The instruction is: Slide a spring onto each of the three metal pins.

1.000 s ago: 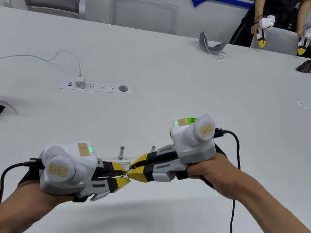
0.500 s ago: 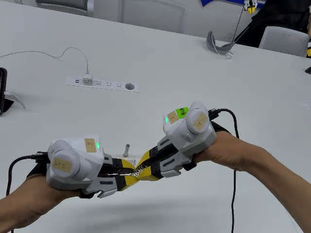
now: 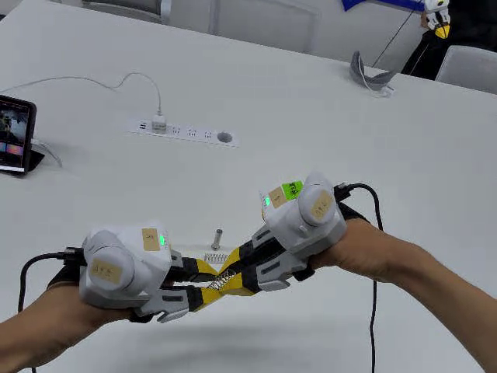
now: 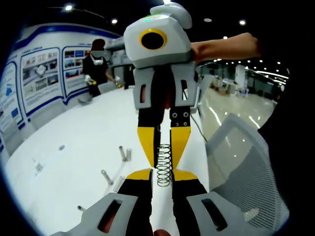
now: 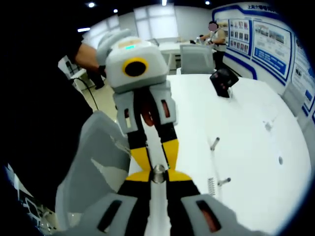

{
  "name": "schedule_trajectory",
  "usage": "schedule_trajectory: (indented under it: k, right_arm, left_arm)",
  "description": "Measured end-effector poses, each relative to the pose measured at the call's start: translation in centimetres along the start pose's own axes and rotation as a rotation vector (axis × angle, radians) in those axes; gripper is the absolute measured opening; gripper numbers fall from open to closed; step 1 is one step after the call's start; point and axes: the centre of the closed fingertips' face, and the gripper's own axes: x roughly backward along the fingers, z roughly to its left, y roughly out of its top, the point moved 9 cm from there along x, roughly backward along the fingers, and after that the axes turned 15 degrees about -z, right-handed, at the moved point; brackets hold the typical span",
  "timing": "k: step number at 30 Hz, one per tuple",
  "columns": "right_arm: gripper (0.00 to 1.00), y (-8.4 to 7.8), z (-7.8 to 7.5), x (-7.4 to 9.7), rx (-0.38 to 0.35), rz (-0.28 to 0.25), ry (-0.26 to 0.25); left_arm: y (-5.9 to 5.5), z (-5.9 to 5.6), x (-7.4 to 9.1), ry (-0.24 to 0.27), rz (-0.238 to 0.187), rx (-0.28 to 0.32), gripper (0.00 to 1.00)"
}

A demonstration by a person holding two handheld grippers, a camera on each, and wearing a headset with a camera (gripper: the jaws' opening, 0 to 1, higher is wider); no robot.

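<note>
Meeting tip to tip low in the head view, both tongs hang over the white table [image 3: 326, 132]. Left gripper [image 4: 162, 175]: jaws closed on the near end of a spring [image 4: 164, 162], which runs up centre frame between the other tool's yellow jaws. Right gripper [image 5: 159, 178]: jaws pinched on a short metal pin [image 5: 158, 172], seen end-on at bottom centre. Just above the tongs in the head view, a second pin [image 3: 217, 237] stands upright, a loose spring [image 3: 216, 256] lying beside it. Power strip [image 3: 182, 134] upper left.
</note>
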Motion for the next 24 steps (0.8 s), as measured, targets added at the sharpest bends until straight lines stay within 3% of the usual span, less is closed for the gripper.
schedule_trajectory:
  k: [16,24]
  right_arm:
    - [0.12,-0.9,-0.5,-1.5,-0.013,0.009,-0.005]
    - [0.12,-1.1,-1.6,-1.9,-0.005,0.04,-0.021]
  left_arm:
    - [-2.3,0.4,3.4,0.124,0.038,0.048,0.21]
    - [-3.7,1.2,5.7,0.232,0.045,0.098,0.24]
